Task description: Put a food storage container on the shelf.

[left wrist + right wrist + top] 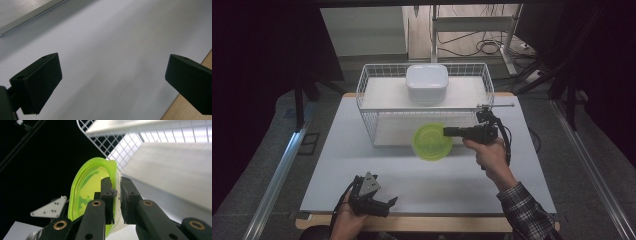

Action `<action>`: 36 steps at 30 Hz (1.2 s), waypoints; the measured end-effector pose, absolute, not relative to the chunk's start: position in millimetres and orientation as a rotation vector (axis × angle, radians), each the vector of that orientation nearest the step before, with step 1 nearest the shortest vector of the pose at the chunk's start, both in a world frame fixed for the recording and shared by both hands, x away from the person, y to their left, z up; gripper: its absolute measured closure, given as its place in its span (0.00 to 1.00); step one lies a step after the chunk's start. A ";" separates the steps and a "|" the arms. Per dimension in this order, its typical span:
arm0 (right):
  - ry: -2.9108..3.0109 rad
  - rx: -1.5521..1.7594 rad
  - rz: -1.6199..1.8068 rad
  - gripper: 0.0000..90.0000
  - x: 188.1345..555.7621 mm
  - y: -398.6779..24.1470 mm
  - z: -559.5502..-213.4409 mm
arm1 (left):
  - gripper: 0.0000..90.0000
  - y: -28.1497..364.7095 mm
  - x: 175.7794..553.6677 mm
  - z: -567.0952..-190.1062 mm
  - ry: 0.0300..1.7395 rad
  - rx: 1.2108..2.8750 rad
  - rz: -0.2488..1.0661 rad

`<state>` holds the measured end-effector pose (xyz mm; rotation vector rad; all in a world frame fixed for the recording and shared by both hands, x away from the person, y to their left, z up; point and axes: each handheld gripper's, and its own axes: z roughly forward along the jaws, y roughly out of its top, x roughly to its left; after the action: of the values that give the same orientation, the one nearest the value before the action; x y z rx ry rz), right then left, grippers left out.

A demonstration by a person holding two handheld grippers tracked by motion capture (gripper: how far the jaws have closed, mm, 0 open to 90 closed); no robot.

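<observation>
A round container with a lime-green lid (432,142) hangs above the white table mat, in front of the wire basket (371,116). My right gripper (448,131) is shut on its right rim. In the right gripper view the two black jaws pinch the edge of the green-lidded container (86,187), one pad on the lid face and one on the clear underside. My left gripper (388,202) rests near the table's front edge at the left, open with nothing between its jaws; its view looks down on bare white mat (112,50).
A white lidded box (427,81) sits on the upper shelf of the wire basket at the back of the table. The wooden table edge (192,110) runs close by the left gripper. Dark curtains and metal rails flank the table.
</observation>
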<state>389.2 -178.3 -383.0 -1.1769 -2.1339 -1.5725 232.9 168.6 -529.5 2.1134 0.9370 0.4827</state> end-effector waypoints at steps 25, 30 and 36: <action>-2.056 -1.212 -1.771 0.91 415.5 -173.1 -292.5 | 0.01 168.7 231.8 -528.2 0.915 2.094 0.484; -2.048 -1.245 -1.806 0.91 423.2 -170.5 -276.8 | 0.01 168.6 231.8 -528.3 0.912 2.096 0.483; -2.010 -1.299 -1.858 0.91 434.2 -165.3 -262.4 | 0.01 168.7 231.6 -528.5 0.912 2.097 0.477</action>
<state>434.2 -165.3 -262.4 -1.2988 -2.0099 -1.8578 231.6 168.7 -528.5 2.0969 0.9120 0.4773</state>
